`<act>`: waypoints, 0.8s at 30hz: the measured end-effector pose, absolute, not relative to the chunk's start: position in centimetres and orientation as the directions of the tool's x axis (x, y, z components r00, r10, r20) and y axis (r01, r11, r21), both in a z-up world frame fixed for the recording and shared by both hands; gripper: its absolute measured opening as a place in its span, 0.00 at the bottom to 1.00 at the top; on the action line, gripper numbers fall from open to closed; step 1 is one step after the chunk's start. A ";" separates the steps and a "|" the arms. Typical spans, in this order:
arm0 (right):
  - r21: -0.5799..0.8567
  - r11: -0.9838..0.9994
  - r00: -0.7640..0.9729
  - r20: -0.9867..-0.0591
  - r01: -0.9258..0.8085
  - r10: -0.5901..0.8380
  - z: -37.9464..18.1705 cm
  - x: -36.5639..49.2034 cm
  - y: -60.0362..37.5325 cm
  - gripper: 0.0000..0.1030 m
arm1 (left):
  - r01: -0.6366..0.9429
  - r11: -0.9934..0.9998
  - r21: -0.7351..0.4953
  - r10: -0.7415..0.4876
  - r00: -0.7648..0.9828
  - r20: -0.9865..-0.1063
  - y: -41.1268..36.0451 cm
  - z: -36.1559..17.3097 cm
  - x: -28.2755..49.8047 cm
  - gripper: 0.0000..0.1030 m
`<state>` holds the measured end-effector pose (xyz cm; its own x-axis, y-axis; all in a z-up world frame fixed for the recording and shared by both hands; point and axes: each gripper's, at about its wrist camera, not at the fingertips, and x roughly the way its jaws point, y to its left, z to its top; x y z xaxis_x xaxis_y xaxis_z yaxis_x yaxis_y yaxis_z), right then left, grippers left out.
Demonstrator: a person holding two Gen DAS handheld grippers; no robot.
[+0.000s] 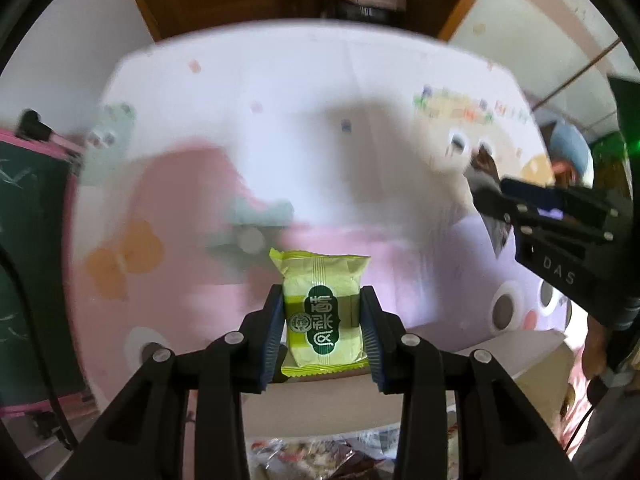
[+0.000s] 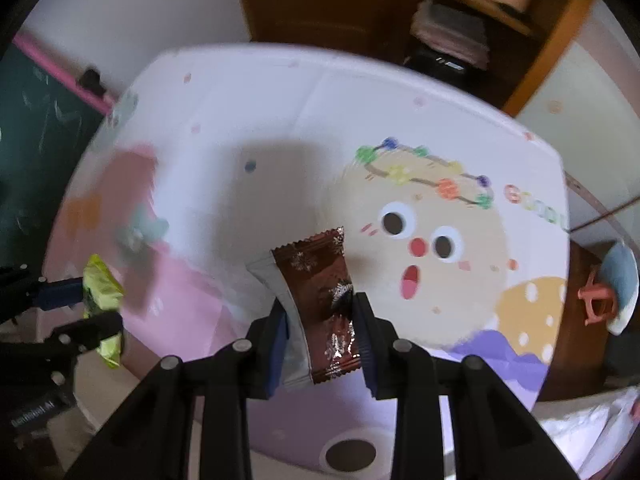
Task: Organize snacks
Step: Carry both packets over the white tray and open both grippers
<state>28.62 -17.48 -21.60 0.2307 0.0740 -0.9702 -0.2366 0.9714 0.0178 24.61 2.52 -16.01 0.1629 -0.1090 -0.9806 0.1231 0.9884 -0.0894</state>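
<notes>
The left gripper is closed on a green pack, its blue pads pressing the two long sides at about mid-length. The pack hangs clear above the table, which wears a cartoon-printed cloth, over the cloth's pink patch near the front edge. In the right wrist view the same pack shows at the far left, crumpled a little between those jaws.

The right gripper is clamped on a brown pack with a snowflake print. A grey wrapper lies against the brown pack's left face and sits between the jaws as well; whether it is a second snack or the brown pack's own reverse cannot be told. This pack too is off the cloth, left of the printed face.

Both packs look light and soft: thin, glossy film, crimped at the ends, with a small cake or sweet inside that would likely crush under a hard squeeze. The film is probably slippery, so a grip across the filled middle, as here, should hold better than one on a crimped end, which would let the pack swing. The brown pack sits tilted in its jaws and may pivot if moved fast.

More wrapped snacks lie low at the near edge of the left view, blurred.
</notes>
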 end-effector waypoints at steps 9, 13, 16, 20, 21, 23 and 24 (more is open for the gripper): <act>0.095 0.982 0.403 -0.902 -0.166 0.156 -12.1 23.3 -18.5 0.30 | 0.136 0.989 -0.050 -0.099 0.380 -0.920 3.0 -6.3 20.2 0.34; 0.143 0.978 0.455 -0.868 -0.154 0.199 -8.7 19.4 -18.1 0.30 | 0.141 0.989 -0.047 -0.105 0.437 -0.893 2.6 -3.2 16.7 0.34; 0.175 0.974 0.488 -0.843 -0.147 0.225 -6.5 16.1 -18.2 0.30 | 0.146 0.988 -0.059 -0.121 0.469 -0.875 2.9 -0.8 13.8 0.34; 0.202 0.971 0.525 -0.817 -0.130 0.240 -3.7 11.7 -18.3 0.30 | 0.155 0.986 -0.057 -0.130 0.512 -0.849 3.1 1.7 10.3 0.34; 0.208 0.970 0.531 -0.812 -0.125 0.243 -3.3 11.1 -18.4 0.30 | 0.157 0.986 -0.057 -0.132 0.522 -0.843 3.1 2.4 9.4 0.34; 0.229 0.966 0.544 -0.799 -0.117 0.256 -2.3 9.4 -18.7 0.30 | 0.161 0.985 -0.059 -0.138 0.540 -0.830 3.0 3.4 7.7 0.34; 0.238 0.965 0.551 -0.793 -0.112 0.259 -1.7 8.5 -18.8 0.30 | 0.160 0.985 -0.061 -0.139 0.546 -0.826 2.9 3.7 7.1 0.34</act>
<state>8.47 -18.81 -1.73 0.5506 0.2594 -0.7935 -0.1122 0.9649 0.2376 7.11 2.90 3.65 0.5464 -0.1395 -0.8258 0.1597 0.9853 -0.0607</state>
